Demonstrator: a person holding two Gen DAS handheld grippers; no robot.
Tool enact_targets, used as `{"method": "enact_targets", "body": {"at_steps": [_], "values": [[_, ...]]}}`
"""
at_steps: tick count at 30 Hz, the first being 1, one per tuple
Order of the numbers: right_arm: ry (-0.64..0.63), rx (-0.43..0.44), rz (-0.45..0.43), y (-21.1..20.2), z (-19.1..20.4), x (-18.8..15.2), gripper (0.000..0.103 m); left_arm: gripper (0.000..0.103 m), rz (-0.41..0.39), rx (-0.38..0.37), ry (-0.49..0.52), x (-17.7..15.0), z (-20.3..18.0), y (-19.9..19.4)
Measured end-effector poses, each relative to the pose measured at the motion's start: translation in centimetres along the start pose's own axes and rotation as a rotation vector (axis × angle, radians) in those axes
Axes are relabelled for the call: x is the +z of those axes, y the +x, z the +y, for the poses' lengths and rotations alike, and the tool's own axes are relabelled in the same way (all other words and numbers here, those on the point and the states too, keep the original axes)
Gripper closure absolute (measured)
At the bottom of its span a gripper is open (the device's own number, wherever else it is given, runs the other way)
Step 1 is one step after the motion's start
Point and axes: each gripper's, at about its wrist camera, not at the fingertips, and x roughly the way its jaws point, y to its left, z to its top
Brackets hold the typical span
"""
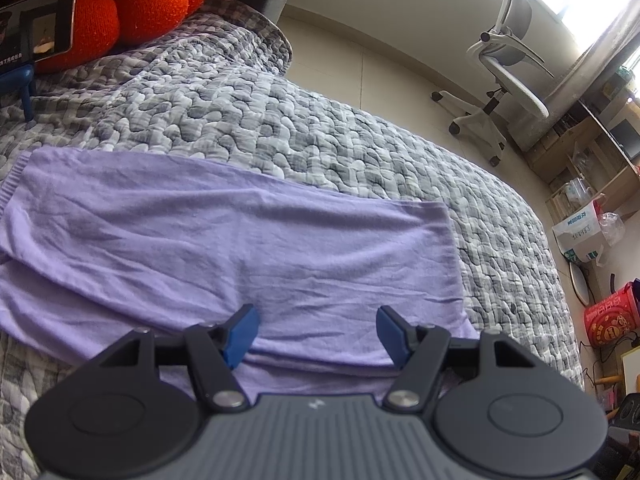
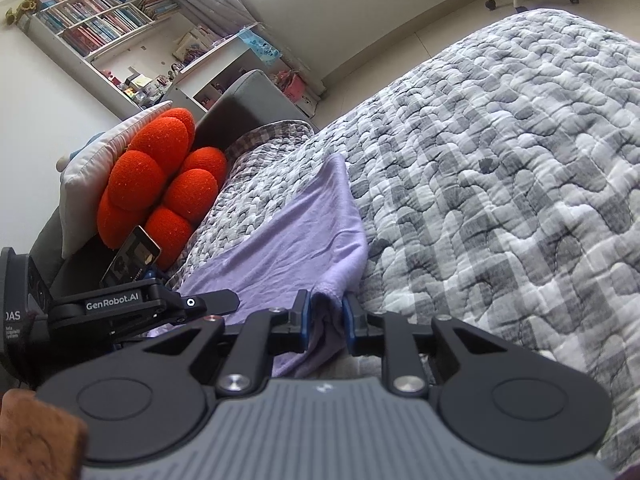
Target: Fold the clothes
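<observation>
Quilted bed (image 1: 360,136) carries the lilac garment (image 1: 240,240) ahead of your wide, empty left claw (image 1: 318,334). Right claw (image 2: 326,316) pinches its corner; mid-fold, carry it across next.

The scene contains one lilac garment (image 1: 240,240), one grey quilted bed cover (image 1: 320,128), one orange bobble cushion (image 2: 160,184), one white pillow (image 2: 96,160), one phone (image 2: 130,256), one office chair (image 1: 508,52), one bookshelf (image 2: 96,20), and two grippers.
</observation>
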Motion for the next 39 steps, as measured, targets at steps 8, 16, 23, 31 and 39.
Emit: {"method": "enact_targets", "body": {"at_steps": [8, 16, 23, 31, 39], "values": [[0.035, 0.011, -0.004, 0.0, -0.6, 0.7, 0.076, 0.036, 0.001, 0.001, 0.007, 0.0, 0.0, 0.1], [-0.018, -0.010, -0.014, 0.5, 0.4, 0.3, 0.089, 0.035, 0.000, 0.006, 0.020, -0.1, -0.2, 0.1], [0.003, -0.014, -0.015, 0.6, 0.3, 0.2, 0.082, 0.035, -0.001, 0.009, 0.029, -0.2, -0.4, 0.2], [-0.038, -0.030, -0.043, 0.7, 1.2, 0.3, 0.087, 0.036, -0.014, 0.023, 0.016, -0.1, -0.3, 0.1], [-0.052, -0.041, -0.066, 0.7, 2.0, 0.2, 0.089, 0.037, -0.037, 0.052, 0.008, 0.0, 0.1, -0.2]]}}
